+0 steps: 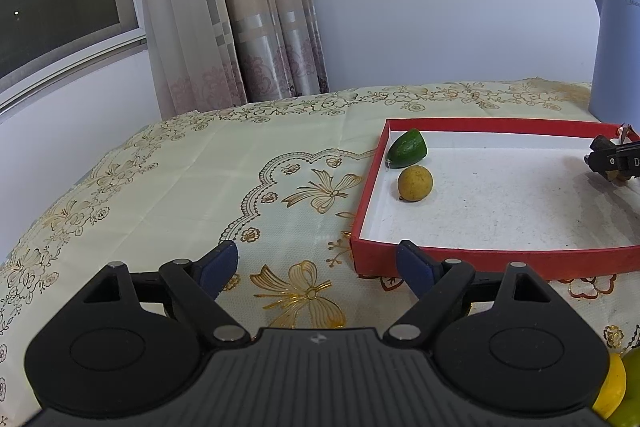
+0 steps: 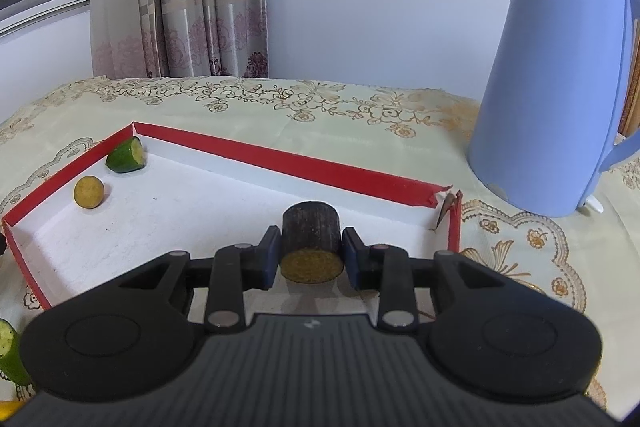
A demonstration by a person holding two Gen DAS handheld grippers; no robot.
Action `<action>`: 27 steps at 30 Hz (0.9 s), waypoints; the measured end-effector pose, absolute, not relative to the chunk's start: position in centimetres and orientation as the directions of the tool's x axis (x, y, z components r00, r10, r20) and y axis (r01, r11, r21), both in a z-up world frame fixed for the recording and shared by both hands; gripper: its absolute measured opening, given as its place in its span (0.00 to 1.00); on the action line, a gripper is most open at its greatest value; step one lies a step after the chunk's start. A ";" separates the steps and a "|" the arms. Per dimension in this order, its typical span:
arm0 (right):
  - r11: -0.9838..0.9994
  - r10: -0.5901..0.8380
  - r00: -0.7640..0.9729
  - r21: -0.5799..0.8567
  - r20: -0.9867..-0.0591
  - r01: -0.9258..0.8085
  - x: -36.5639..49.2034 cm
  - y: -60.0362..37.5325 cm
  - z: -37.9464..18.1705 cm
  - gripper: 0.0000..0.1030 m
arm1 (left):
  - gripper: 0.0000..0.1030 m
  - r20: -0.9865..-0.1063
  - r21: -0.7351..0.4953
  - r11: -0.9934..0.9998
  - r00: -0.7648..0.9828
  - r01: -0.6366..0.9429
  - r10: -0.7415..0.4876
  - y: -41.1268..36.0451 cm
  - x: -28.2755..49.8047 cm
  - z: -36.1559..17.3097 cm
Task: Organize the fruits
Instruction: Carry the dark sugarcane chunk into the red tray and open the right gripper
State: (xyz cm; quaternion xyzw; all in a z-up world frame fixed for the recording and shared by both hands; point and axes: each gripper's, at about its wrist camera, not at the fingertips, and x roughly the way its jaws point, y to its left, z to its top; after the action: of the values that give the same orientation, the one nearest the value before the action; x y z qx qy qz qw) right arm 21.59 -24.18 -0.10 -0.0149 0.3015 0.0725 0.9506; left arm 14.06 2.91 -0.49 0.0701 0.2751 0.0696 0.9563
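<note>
Nearest us in the right wrist view, our right tongs are closed on a dark cylindrical fruit piece, its yellowish cut face toward the camera, one blue pad pressing each side. We hold it over the white floor of the red-walled tray, toward the tray's corner closest to the blue kettle, where the tray wall is torn. At the tray's opposite end, a green avocado piece lies in the corner, touching the wall, and a round yellow fruit sits just beside it.

From the left wrist view, our left tongs are spread wide with nothing between them, hovering over the flowered tablecloth just outside the tray's near wall. More fruit waits outside the tray: a cut green piece, and a yellow fruit touching a green fruit.
</note>
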 end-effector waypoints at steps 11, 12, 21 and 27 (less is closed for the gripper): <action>0.989 0.130 0.810 0.022 -0.572 -0.143 21.6 -24.3 -0.1 0.30 | 0.84 -0.516 0.173 0.980 0.839 -0.096 0.173 2.9 14.1 -0.5; 0.990 0.129 0.811 0.022 -0.571 -0.143 21.6 -24.3 -0.1 0.30 | 0.84 -0.516 0.173 0.980 0.839 -0.095 0.173 2.9 14.1 -0.5; 0.989 0.131 0.811 0.021 -0.570 -0.145 21.5 -24.3 0.0 0.30 | 0.84 -0.517 0.173 0.980 0.839 -0.095 0.172 2.9 14.1 -0.5; 0.990 0.129 0.812 0.021 -0.569 -0.143 21.4 -24.2 0.0 0.30 | 0.84 -0.518 0.170 0.981 0.838 -0.096 0.172 2.9 14.1 -0.5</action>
State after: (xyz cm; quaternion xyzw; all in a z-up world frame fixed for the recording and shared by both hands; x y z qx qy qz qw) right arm 21.45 -24.19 0.01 -0.0114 0.2981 0.0715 0.9518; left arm 14.05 2.93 -0.54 0.0685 0.2757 0.0701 0.9562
